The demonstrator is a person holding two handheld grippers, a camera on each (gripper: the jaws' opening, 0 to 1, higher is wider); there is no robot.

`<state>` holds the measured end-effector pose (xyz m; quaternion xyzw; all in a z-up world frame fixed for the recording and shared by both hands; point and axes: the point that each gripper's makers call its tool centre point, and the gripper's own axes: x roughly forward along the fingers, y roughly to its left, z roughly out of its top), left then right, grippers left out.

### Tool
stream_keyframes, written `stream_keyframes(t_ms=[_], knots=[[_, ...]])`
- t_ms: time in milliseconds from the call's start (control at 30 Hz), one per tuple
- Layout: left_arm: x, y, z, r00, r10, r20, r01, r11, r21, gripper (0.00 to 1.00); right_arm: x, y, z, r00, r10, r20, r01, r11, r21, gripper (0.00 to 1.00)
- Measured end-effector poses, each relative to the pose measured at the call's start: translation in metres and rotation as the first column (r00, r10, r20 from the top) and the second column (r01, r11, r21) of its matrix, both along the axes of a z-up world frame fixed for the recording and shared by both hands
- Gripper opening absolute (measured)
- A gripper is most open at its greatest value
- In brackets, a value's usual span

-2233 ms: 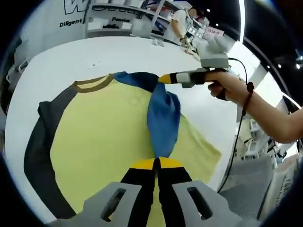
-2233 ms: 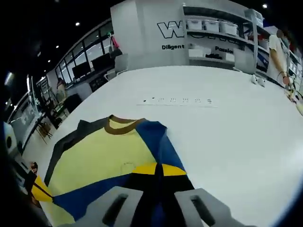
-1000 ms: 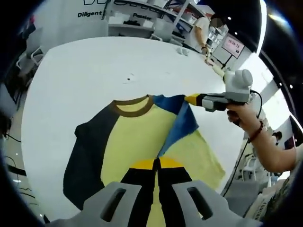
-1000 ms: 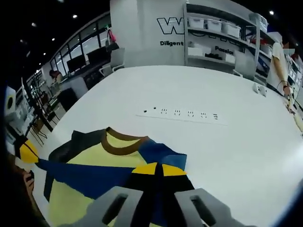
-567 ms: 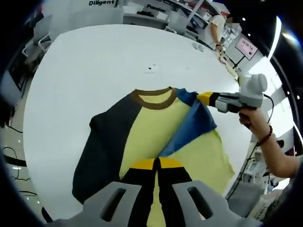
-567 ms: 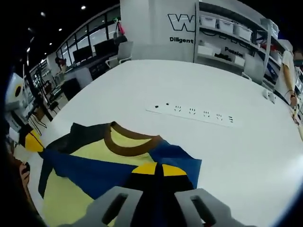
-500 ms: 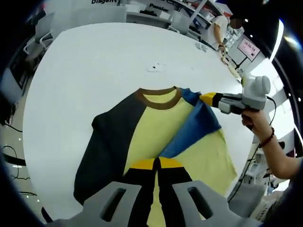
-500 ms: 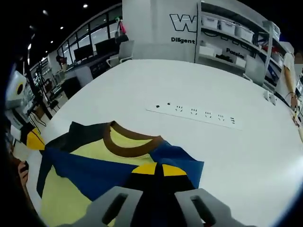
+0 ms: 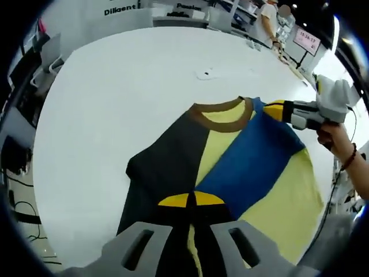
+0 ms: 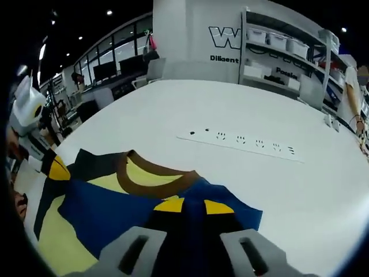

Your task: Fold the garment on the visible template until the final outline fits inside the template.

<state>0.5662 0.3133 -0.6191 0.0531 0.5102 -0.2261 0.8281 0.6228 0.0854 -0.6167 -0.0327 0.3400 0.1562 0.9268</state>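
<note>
Garment flat on table; both grippers' fingers pinching blue sleeve.

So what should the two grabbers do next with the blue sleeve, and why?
Probably lower the blue sleeve flat onto the yellow shirt front and let go. Both grippers, left and right, pinch it stretched across the body, and it already lies folded inward below the brown collar.
</note>
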Motion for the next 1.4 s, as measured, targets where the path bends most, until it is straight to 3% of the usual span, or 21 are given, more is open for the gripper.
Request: stream_keyframes(t_ms=[133,233,367,400,433,500,567,633,667,833,900,1100,1400], knots=[[0.014,0.011,0.005,0.993,0.004,0.116,-0.012,0.998,0.063,0.06,0.006,-0.005,0.016,0.996,-0.029,0.079,0.024,0.998,0.06,0.11],[0.011,0.007,0.012,0.986,0.021,0.163,-0.025,0.999,0.026,0.23,0.006,-0.013,0.026,0.993,-0.049,0.11,0.04,0.995,0.087,0.17],[0.002,0.0,0.021,0.978,0.049,0.202,-0.044,0.999,-0.028,0.34,0.002,-0.02,0.036,0.988,-0.055,0.142,0.04,0.993,0.108,0.24],[0.0,-0.001,0.022,0.977,0.048,0.208,-0.043,0.999,-0.031,0.39,0.001,-0.02,0.04,0.987,-0.052,0.153,0.033,0.992,0.126,0.28],[-0.003,-0.003,0.024,0.976,0.049,0.214,-0.042,0.998,-0.039,0.43,-0.001,-0.019,0.045,0.984,-0.081,0.159,0.048,0.978,0.204,0.34],[-0.005,-0.005,0.025,0.975,0.053,0.215,-0.043,0.998,-0.047,0.57,-0.002,-0.019,0.046,0.984,-0.085,0.155,0.051,0.975,0.215,0.43],[-0.007,-0.006,0.026,0.975,0.056,0.214,-0.045,0.998,-0.054,0.65,-0.004,-0.02,0.046,0.984,-0.089,0.152,0.053,0.972,0.227,0.41],[-0.011,-0.008,0.027,0.977,0.055,0.207,-0.044,0.997,-0.059,0.71,-0.007,-0.023,0.045,0.986,-0.075,0.15,0.044,0.979,0.201,0.42],[-0.021,-0.013,0.03,0.972,0.045,0.23,-0.032,0.998,-0.061,0.73,-0.018,-0.031,0.045,0.985,-0.048,0.166,0.023,0.989,0.148,0.44],[-0.034,-0.014,0.032,0.965,0.093,0.244,-0.067,0.991,-0.113,0.81,-0.039,-0.047,0.043,0.987,-0.045,0.154,0.024,0.991,0.135,0.47],[-0.039,-0.014,0.032,0.964,0.091,0.248,-0.065,0.992,-0.11,0.8,-0.046,-0.05,0.041,0.989,-0.042,0.145,0.023,0.991,0.131,0.47],[-0.051,-0.013,0.029,0.969,0.09,0.23,-0.067,0.992,-0.107,0.65,-0.061,-0.058,0.034,0.991,-0.052,0.123,0.036,0.991,0.127,0.43],[-0.07,-0.014,0.012,0.974,0.155,0.163,-0.128,0.978,-0.165,0.46,-0.089,-0.065,0.017,0.996,-0.059,0.065,0.05,0.991,0.126,0.32]])
